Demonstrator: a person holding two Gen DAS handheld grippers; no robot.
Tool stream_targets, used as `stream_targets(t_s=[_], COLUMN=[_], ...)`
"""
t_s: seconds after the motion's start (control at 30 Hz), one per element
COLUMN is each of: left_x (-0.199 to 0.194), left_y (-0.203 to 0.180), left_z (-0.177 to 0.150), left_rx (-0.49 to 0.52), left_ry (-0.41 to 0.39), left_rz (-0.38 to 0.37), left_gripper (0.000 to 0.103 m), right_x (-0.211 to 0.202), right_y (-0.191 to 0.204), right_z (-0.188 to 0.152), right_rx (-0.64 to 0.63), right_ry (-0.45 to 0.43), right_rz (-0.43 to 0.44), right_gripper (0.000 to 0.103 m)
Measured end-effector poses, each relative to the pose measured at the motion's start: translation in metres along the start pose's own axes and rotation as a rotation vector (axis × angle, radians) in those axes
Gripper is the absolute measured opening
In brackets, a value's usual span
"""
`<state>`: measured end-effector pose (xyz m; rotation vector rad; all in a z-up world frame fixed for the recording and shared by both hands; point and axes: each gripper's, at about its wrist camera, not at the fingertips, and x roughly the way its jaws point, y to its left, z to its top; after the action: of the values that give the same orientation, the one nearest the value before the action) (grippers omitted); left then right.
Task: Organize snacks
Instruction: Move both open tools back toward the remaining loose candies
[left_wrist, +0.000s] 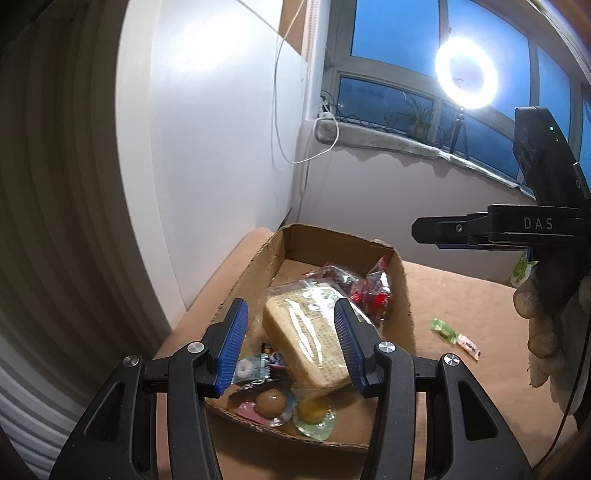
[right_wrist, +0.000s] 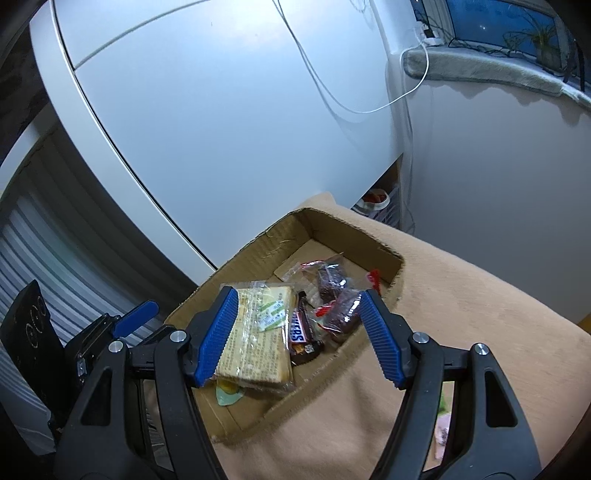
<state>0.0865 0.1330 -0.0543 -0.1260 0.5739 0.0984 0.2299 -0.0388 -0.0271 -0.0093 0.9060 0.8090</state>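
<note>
A cardboard box (left_wrist: 404, 291) sits on a tan cloth and holds several snacks: a wrapped yellow cake slab (left_wrist: 306, 336), red-wrapped dark sweets (left_wrist: 371, 288), a brown egg pack (left_wrist: 271, 404) and a yellow jelly cup (left_wrist: 314, 415). My left gripper (left_wrist: 291, 339) is open above the box, its jaws either side of the cake without touching it. In the right wrist view the box (right_wrist: 266, 247) shows the cake (right_wrist: 258, 339), a Snickers bar (right_wrist: 301, 330) and the dark sweets (right_wrist: 341, 308). My right gripper (right_wrist: 295, 336) is open and empty over the box. It also shows in the left wrist view (left_wrist: 439, 230).
A green candy (left_wrist: 443, 328) and a pink candy (left_wrist: 467, 343) lie loose on the cloth (left_wrist: 461, 295) right of the box. A green packet (left_wrist: 521, 271) lies at the far right. A white cabinet (left_wrist: 221, 147) stands close behind the box. A ring light (left_wrist: 465, 72) stands by the window.
</note>
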Motion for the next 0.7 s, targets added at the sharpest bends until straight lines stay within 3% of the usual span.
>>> stream_targets(t_s=[0.37, 0.7], left_x=[-0.016, -0.016], left_y=[-0.038, -0.09], left_z=[0.002, -0.005], left_rx=[0.035, 0.087], left_ry=[-0.032, -0.011], left_rz=[-0.074, -0.18], left_gripper=[0.047, 0.047], right_x=[-0.051, -0.068], right_y=[-0.04, -0.079], right_z=[-0.019, -0.064], right_rx=[0.01, -0.043], right_ry=[-0.051, 0.021], right_rz=[-0.075, -0.124], right_gripper=[0.071, 0.071])
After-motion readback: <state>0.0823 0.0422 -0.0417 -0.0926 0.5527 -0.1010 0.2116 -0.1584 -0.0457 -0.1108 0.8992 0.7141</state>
